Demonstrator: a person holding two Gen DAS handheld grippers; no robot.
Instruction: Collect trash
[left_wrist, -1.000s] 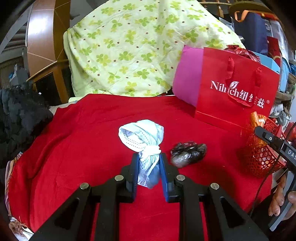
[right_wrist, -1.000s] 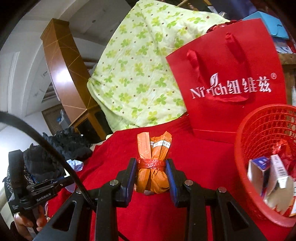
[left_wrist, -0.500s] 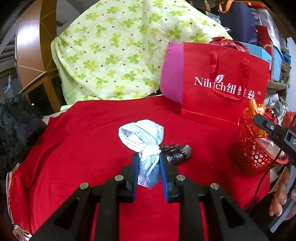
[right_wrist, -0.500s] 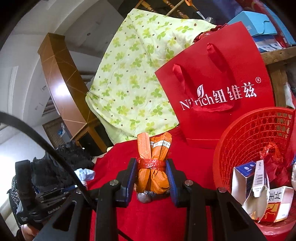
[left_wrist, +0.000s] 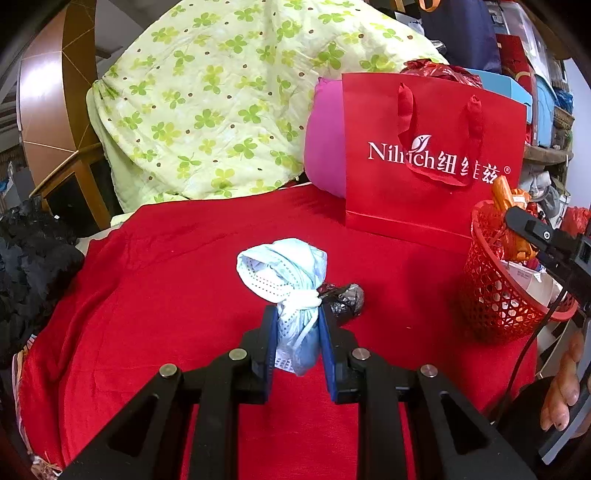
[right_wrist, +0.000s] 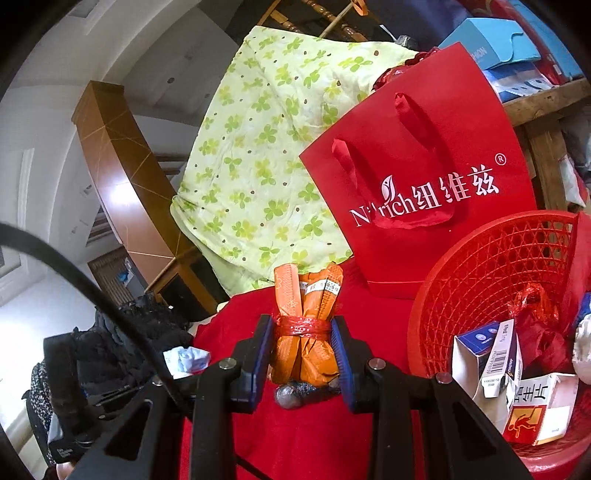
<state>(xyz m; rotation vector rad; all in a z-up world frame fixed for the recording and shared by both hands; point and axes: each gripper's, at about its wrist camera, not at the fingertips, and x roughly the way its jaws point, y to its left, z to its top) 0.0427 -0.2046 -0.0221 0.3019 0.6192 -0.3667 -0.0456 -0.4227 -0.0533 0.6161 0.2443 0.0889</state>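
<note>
My left gripper (left_wrist: 297, 317) is shut on a knotted pale-blue face mask bundle (left_wrist: 286, 273), held above the red cloth. A dark crumpled wrapper (left_wrist: 345, 301) lies on the cloth just right of it. My right gripper (right_wrist: 303, 328) is shut on an orange wrapper bundle (right_wrist: 306, 310) tied with red tape. In the left wrist view that bundle (left_wrist: 511, 206) is over the red mesh basket (left_wrist: 491, 295). The basket (right_wrist: 476, 280) sits right of the right gripper and holds cartons (right_wrist: 495, 362) and red wrapping. The dark wrapper (right_wrist: 299, 395) shows below the orange bundle.
A red Nilrich paper bag (left_wrist: 432, 158) stands at the back of the red cloth (left_wrist: 166, 280), beside a pink cushion (left_wrist: 323, 147) and a green clover quilt (left_wrist: 221, 96). Black fabric (left_wrist: 26, 258) lies at the left edge. Cluttered shelves (right_wrist: 517, 55) rise behind the bag.
The right gripper has moved with the orange bundle toward and over the red basket. The left gripper, still on the mask bundle, has shifted right toward the basket; the dark wrapper now sits close beside it.
</note>
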